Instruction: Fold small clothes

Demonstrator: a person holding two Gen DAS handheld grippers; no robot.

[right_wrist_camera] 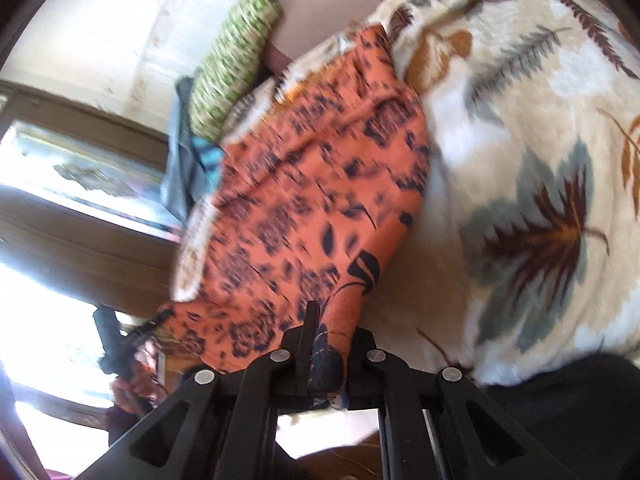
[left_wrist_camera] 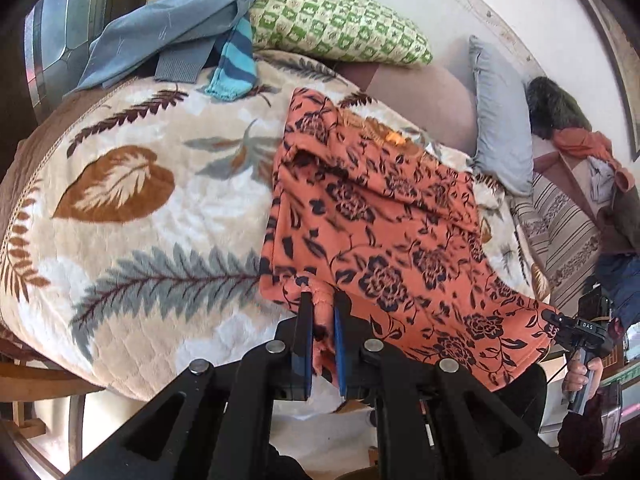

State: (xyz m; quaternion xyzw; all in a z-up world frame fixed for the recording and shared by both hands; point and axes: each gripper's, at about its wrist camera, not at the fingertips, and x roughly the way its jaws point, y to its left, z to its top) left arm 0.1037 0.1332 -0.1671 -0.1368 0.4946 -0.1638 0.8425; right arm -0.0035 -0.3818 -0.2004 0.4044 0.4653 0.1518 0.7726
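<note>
With both sets of fingers pinching its near corners, the left gripper (left_wrist_camera: pixel 323 312) and right gripper (right_wrist_camera: pixel 332 332) hold the orange floral garment (left_wrist_camera: pixel 384 216) over the bed (left_wrist_camera: pixel 132 240), apparently ready to carry that edge across for a fold.

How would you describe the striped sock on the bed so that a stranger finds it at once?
Start at the leaf-patterned blanket on the bed. At its far edge, beside the green checked pillow, lies the sock, partly under a plain blue-grey garment. It alone has light and dark blue stripes.
</note>
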